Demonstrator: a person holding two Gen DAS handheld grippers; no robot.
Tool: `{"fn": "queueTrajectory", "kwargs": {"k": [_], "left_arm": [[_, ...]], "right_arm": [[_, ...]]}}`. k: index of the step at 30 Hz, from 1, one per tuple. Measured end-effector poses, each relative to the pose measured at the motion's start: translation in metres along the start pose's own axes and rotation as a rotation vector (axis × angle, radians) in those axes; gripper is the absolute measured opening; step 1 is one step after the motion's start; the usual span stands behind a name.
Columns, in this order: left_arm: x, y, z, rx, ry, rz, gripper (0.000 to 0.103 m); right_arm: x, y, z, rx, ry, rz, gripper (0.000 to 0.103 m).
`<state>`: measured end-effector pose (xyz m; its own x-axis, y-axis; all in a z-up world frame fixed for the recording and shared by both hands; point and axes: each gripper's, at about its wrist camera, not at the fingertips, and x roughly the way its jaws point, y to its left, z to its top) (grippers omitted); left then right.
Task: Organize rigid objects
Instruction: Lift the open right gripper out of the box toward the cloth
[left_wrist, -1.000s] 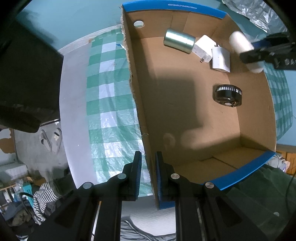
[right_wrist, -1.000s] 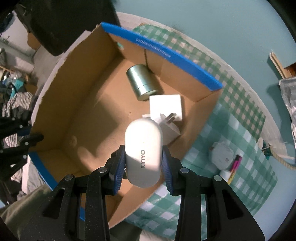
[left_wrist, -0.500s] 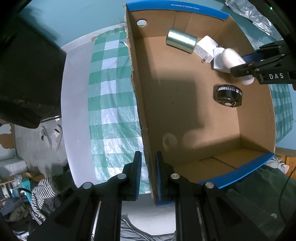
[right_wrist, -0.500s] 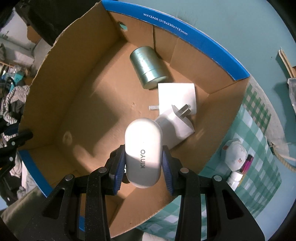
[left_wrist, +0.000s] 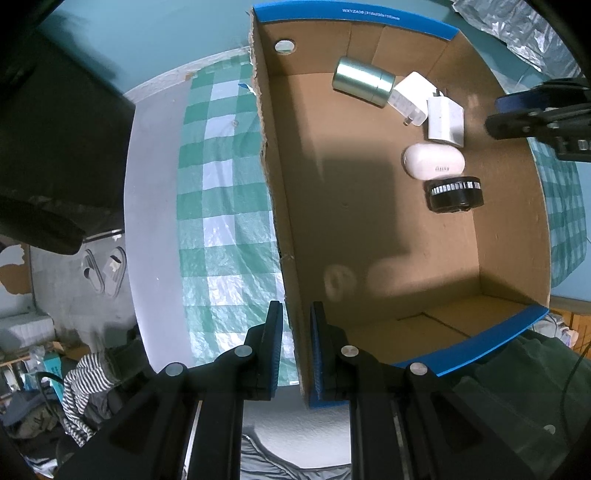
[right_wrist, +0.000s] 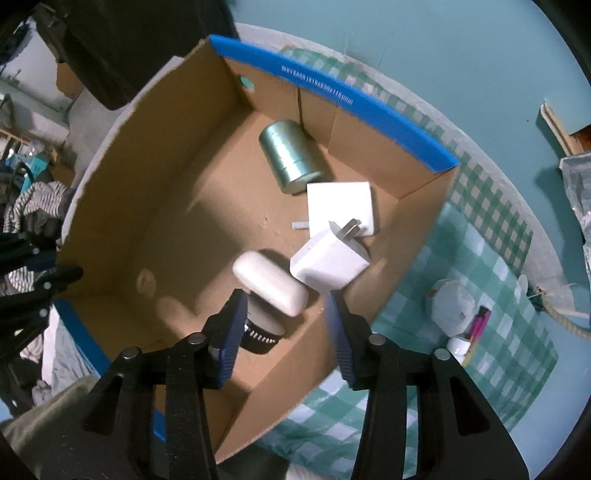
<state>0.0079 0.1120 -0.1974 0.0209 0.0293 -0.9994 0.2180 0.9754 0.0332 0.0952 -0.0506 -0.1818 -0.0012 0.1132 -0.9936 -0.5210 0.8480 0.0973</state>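
Left to right across the scene.

Left gripper: pointing down, jaws clenched on the near side wall of the open brown cardboard box with blue-taped rims, one finger outside, one inside. It has not shifted over the last second; it steadies the box.

Green-and-white checked tablecloth lies under and to the left of the box.

Inside the box, towards the far right corner: a silver metal cylinder tin on its side, two white plastic plug adapters beside it, then a white rounded plastic case, and a black round ribbed part just beside it.

Change: a second ago the white case was pinched in the right gripper above the box. It now lies on the box floor, touching or resting partly on the black part; which, I cannot tell. The right gripper's jaws are opening and nothing is between them.

Reading: this item counts as placed. A white round object and a pink marker-like item sit on the cloth outside the box, right side. Likely next candidates.
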Motion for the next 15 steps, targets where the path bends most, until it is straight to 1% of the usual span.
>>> {"fn": "queueTrajectory", "kwargs": {"k": [7, 15], "left_arm": [[-0.004, 0.002, 0.002, -0.020, -0.011, 0.001, 0.014], [-0.003, 0.001, 0.004, -0.035, -0.012, 0.007, 0.014]], "right_arm": [[-0.032, -0.009, -0.008, 0.014, -0.044, -0.016, 0.048], [-0.060, -0.027, -0.018, 0.029, -0.076, -0.048, 0.048]]}}
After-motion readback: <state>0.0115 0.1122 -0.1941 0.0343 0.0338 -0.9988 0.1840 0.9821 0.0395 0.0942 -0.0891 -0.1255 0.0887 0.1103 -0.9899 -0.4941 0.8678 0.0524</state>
